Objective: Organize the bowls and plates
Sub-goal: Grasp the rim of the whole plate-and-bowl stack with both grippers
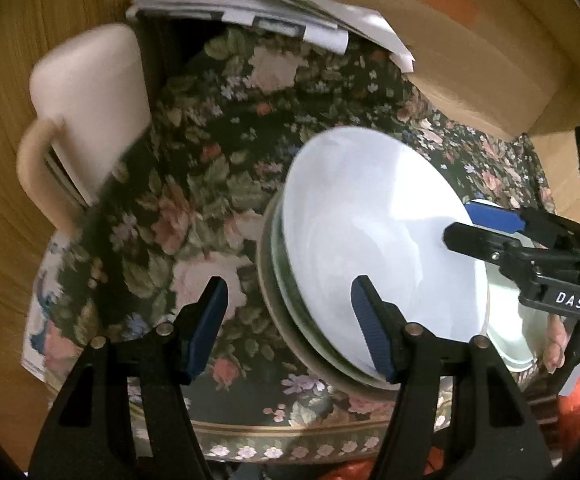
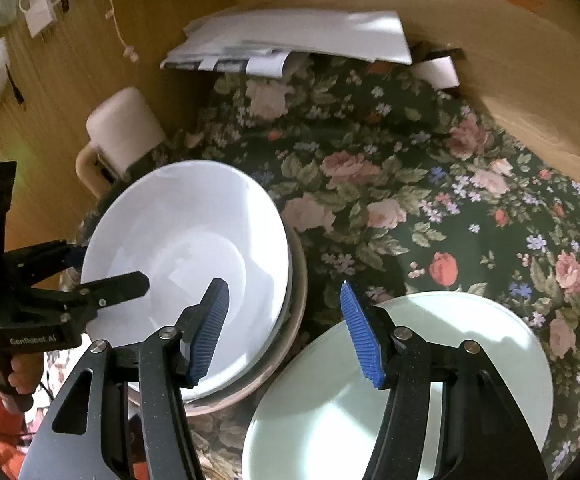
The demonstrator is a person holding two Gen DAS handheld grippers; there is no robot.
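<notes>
White bowl sits tilted on its stack, both grippers apart and empty.

The left gripper (image 1: 290,328) and right gripper (image 2: 284,330) each straddle a rim of the white bowl (image 2: 186,264); a one-sided nudge could slide it off the stack, or onto the pale green plate (image 2: 450,360) under the right jaws.

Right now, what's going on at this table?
A person holds a gripper in each hand over a flowered tablecloth. The white bowl sits stacked on other dishes; a pale green plate lies beside it. Both the left gripper and right gripper are open, holding nothing.
</notes>
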